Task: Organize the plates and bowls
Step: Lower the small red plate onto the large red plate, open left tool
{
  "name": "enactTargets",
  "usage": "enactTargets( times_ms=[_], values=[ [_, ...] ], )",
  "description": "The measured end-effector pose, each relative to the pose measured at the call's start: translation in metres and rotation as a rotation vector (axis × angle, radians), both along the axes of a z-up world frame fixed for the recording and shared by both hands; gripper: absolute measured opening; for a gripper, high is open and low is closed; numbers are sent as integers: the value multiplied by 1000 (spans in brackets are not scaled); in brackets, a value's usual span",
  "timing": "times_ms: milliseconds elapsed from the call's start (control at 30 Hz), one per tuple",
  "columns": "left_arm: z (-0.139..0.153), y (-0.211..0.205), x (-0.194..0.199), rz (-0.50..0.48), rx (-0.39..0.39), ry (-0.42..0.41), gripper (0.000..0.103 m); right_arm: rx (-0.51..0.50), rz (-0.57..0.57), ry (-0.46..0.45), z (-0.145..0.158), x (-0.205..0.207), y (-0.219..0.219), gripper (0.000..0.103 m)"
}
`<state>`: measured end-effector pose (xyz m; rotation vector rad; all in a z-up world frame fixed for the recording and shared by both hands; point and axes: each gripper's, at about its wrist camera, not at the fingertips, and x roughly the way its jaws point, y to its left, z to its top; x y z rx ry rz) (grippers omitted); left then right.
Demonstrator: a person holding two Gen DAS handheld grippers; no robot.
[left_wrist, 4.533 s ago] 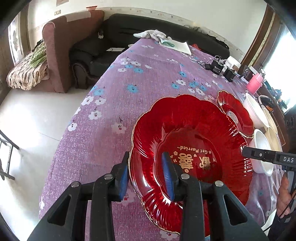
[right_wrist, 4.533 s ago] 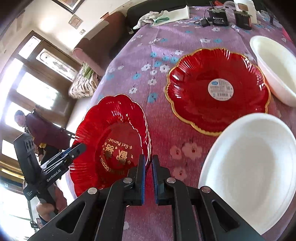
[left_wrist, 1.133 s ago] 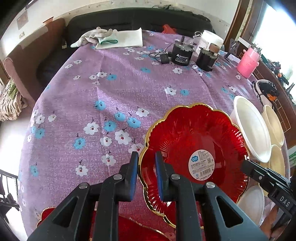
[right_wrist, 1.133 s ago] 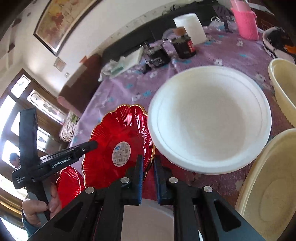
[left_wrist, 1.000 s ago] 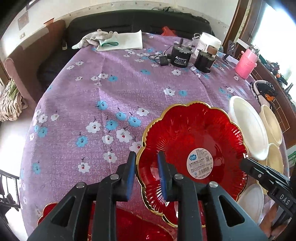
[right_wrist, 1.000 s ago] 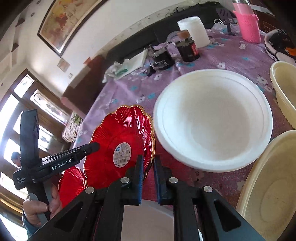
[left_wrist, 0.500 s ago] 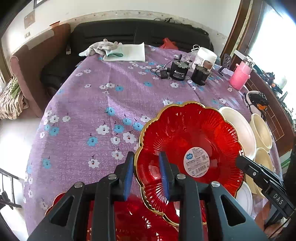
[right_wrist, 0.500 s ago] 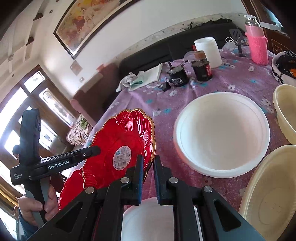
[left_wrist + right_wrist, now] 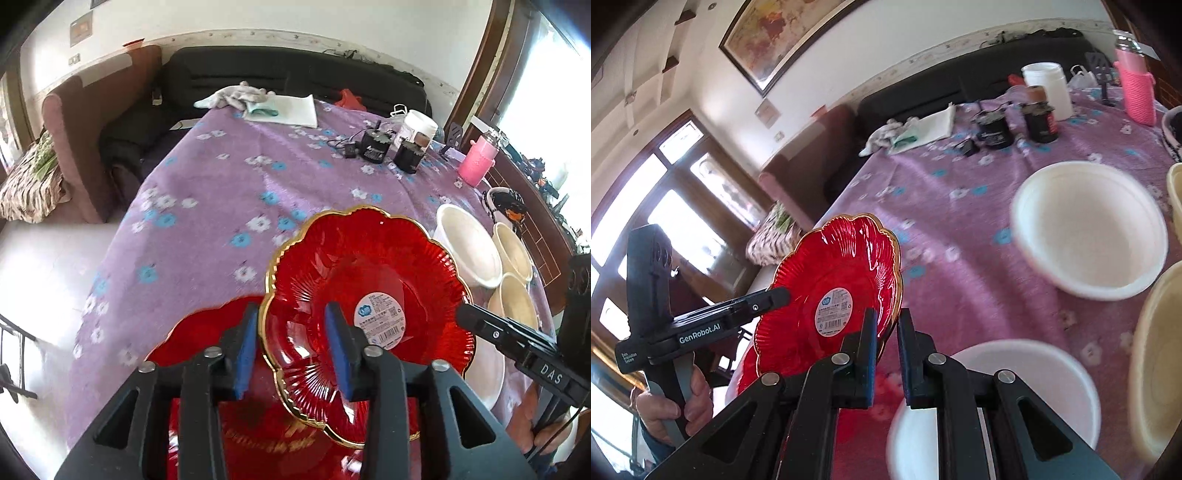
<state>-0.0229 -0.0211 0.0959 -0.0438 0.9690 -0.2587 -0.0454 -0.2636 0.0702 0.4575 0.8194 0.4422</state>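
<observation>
A red scalloped plate [image 9: 369, 266] with a gold rim and a round sticker hangs tilted above a larger red plate [image 9: 207, 332] with gold lettering. My left gripper [image 9: 291, 310] straddles its near rim. The jaws are opening and the blue pads stand off the glass. My right gripper [image 9: 886, 314] is shut on the opposite rim of this stickered plate [image 9: 831, 273]. Its finger also shows in the left wrist view at the plate's right edge [image 9: 467, 317]. The larger plate [image 9: 744, 380] peeks out below. A hand holds the left gripper [image 9: 777, 295].
White bowls [image 9: 469, 251] [image 9: 1089, 229] [image 9: 1015, 387] and cream bowls [image 9: 515, 254] [image 9: 1156, 362] crowd the right side. Dark jars [image 9: 375, 147], a white tub [image 9: 419, 127], a pink bottle [image 9: 476, 166] and cloths [image 9: 280, 109] sit at the far end. The table's edge [image 9: 110, 258] falls away on the left.
Both grippers have carried the stickered plate up and toward the near side, over the lettered plate. The left jaws have widened off its rim; the right stays clamped.
</observation>
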Motion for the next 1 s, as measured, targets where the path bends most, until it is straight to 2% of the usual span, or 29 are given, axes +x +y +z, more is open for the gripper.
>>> enactTargets(
  times_ms=[167,333,500,800,900,1000],
  values=[
    [-8,30,-24,39,26,10,38,-8,69,27,-5,-9,33,13],
    [-31,54,-38,68,38,68,38,-30,135,58,-14,-14,62,13],
    [-45,64,-39,87,27,102,38,-80,167,74,-21,-17,81,15],
    [-49,68,-40,84,26,104,39,-137,165,119,-30,-16,91,16],
    [-51,67,-40,77,30,108,45,-146,177,124,-31,-15,97,24],
    [-52,62,-40,63,53,103,49,-159,195,112,-28,-18,103,41]
  ],
)
